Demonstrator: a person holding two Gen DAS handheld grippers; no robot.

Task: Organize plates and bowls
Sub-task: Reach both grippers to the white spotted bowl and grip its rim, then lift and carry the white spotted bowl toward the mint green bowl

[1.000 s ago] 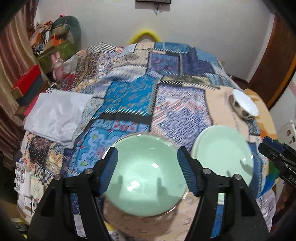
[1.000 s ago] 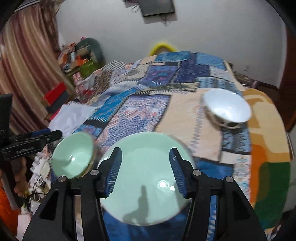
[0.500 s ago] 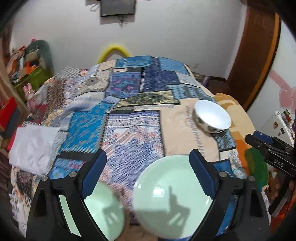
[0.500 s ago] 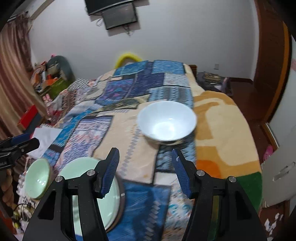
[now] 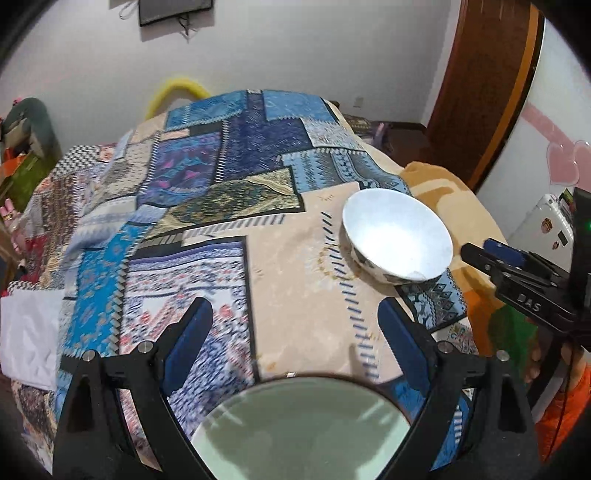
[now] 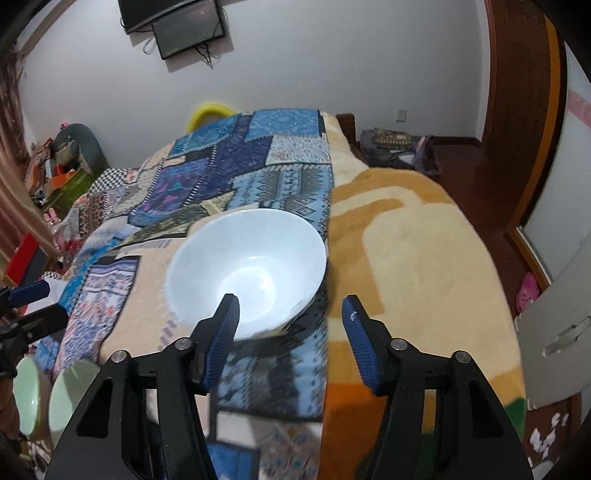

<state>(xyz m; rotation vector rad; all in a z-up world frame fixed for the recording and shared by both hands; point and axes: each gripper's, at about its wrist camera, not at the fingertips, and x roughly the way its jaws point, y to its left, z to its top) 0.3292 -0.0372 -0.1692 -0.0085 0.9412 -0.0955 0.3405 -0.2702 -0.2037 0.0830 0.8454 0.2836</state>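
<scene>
Both hand-held grippers spread wide over a quilted bed, grasping nothing.

A blue patchwork quilt (image 5: 236,192) lies over a tan blanket (image 6: 413,266); a wall screen (image 6: 188,27) hangs at 11 o'clock. The right hand-held gripper (image 6: 290,332) hovers at the white bowl (image 6: 247,266); the left hand-held gripper (image 5: 295,343) hovers above the green plate (image 5: 299,428). "DAS" shows on the right tool's body at 3 o'clock.

patchwork bedspread (image 5: 229,206) over bed, orange-tan blanket (image 6: 413,266) on its right side; wall TV (image 6: 188,27), yellow hoop (image 5: 177,90) behind bed, white cloth (image 5: 26,332) at left edge, wooden door (image 5: 487,88)
</scene>
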